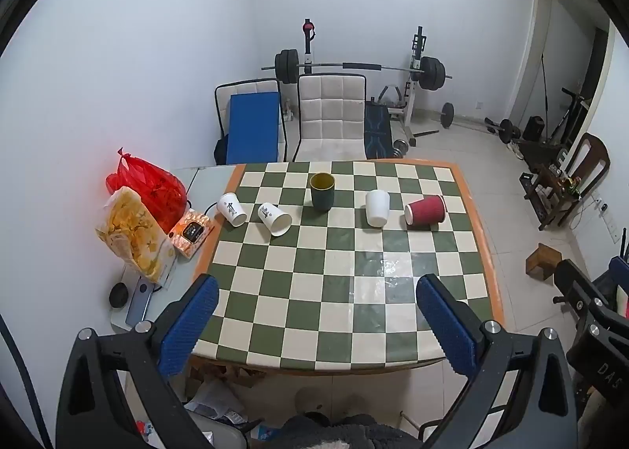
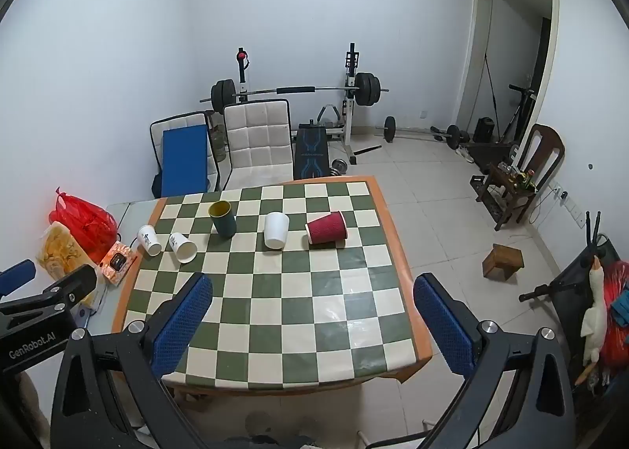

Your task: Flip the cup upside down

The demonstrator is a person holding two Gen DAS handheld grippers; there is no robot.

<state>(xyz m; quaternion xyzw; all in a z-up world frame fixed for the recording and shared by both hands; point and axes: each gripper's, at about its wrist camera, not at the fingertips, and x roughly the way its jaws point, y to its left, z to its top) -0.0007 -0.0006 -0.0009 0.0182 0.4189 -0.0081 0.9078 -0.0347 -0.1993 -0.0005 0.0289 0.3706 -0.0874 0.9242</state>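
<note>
Both claws hang released above the near edge of the checkered table [image 1: 354, 315], jaws spread wide and grasping nothing: the left gripper [image 1: 316, 291] and the right gripper [image 2: 310, 291], each tilted down toward the tabletop.

Only the right wrist view shows the left gripper's black body, low at its left side, and a white toy goose [image 2: 593, 311] far to its right. Only the left wrist view shows a dark round object [image 1: 119, 295] and a phone [image 1: 138, 303] on the grey side surface, left of the left claw.

Five cups sit in a row well ahead of the claws. Two printed white paper cups lie tipped on their sides at far left [image 1: 232, 209] [image 1: 275, 218]. One dark green cup [image 1: 322, 191] stands upright, mouth up, ahead and between the blue fingers. One plain white cup [image 1: 377, 208] stands mouth down just right of it. One red ribbed paper cup [image 1: 425, 211] lies on its side, farthest right.

Left of the row: one red plastic bag [image 1: 151, 185], one snack bag [image 1: 133, 236], one orange packet [image 1: 192, 230].
</note>
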